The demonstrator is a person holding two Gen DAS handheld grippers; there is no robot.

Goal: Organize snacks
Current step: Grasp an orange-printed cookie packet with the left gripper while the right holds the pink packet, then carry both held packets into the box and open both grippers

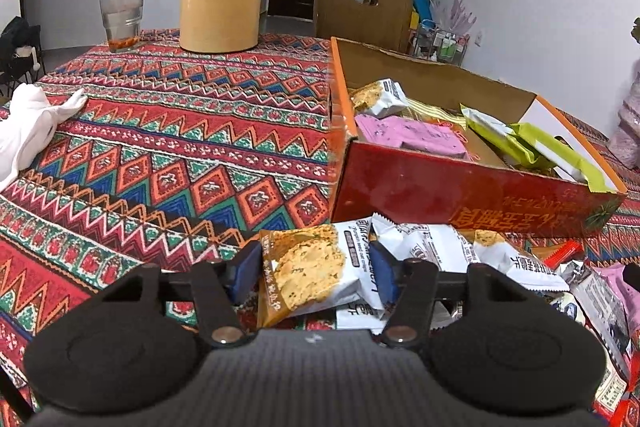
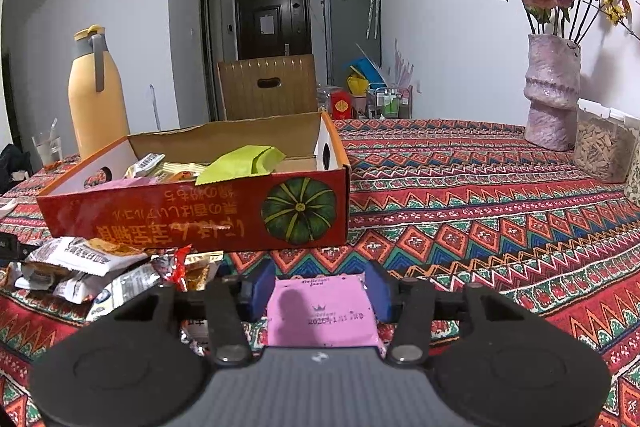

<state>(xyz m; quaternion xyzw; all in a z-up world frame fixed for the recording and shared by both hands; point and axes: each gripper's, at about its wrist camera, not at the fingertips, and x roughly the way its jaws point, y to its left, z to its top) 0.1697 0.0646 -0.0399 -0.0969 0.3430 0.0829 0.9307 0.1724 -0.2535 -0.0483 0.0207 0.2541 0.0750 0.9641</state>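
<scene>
Judging by looks, both packets are light, crinkly and slippery, their contents brittle, so a gentle pinch across the flat middle suits. Left tool (image 1: 316, 273) pinches a cracker packet (image 1: 308, 275) near the box (image 1: 460, 187). Right tool (image 2: 320, 291) is spread about a pink packet (image 2: 322, 311) over the worktop (image 2: 480, 195); pad contact is unclear.

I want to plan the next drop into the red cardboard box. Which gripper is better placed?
Probably the left gripper: its white oat-cookie packet sits just before the red cardboard box. The right gripper, around a pink flat packet, looks farther from it.
</scene>
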